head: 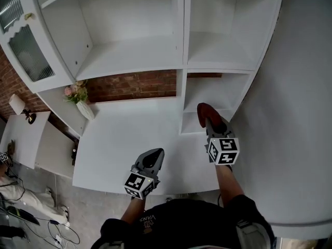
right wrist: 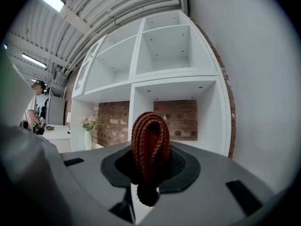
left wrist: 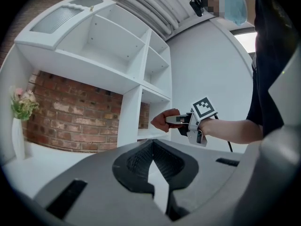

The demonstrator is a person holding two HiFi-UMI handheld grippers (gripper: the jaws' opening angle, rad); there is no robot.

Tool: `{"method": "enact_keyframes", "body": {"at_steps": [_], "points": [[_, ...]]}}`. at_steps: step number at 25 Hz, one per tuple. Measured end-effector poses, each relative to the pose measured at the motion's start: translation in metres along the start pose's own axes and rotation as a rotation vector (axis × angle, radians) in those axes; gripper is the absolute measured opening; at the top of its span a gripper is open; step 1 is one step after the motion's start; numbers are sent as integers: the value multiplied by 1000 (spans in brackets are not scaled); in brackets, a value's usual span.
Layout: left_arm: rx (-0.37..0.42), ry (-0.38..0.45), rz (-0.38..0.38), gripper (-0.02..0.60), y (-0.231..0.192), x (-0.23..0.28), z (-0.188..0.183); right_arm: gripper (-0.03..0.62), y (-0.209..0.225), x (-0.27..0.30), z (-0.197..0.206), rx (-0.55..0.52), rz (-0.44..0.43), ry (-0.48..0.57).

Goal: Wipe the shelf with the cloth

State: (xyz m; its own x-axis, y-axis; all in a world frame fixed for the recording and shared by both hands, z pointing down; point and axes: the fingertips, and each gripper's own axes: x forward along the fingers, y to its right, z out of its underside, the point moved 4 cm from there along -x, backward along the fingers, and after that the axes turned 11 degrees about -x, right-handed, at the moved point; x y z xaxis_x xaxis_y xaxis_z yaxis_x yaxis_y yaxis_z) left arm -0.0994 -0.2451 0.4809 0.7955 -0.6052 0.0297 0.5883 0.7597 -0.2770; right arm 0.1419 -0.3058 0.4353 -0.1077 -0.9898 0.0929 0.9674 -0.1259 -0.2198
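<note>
White shelf [head: 129, 56] backed by brick faces the right gripper [head: 210, 122], whose jaws pinch a soft, light, folded cloth [head: 205, 110] mid-fold, likely securely, before the lower right compartment [head: 210, 95]; the left gripper's [head: 151, 160] jaws sit pressed together, empty.

Soft, even brightness fills the head view. The white shelf [head: 135, 61] and white surface [head: 135, 134] look pale and flat, with only faint grey shadows under the shelf boards, and the floor [head: 78, 211] is dimmer at lower left. Straight edges bow outward. Both gripper views are round fisheye pictures with black corners. In the left gripper view a bright patch [left wrist: 245, 40] at the right is blown out white, and the left hand-held gripper [left wrist: 151, 144] looms soft and blurred. In the right gripper view a ceiling lamp [right wrist: 49, 0] glares at top left, while the cloth [right wrist: 150, 140] shows a sharp weave.
</note>
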Motion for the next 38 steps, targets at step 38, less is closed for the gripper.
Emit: {"method": "enact_keyframes", "body": {"at_steps": [38], "points": [[-43, 72, -224, 8, -5, 19, 8, 89, 16, 233, -3, -258, -286, -366]]}}
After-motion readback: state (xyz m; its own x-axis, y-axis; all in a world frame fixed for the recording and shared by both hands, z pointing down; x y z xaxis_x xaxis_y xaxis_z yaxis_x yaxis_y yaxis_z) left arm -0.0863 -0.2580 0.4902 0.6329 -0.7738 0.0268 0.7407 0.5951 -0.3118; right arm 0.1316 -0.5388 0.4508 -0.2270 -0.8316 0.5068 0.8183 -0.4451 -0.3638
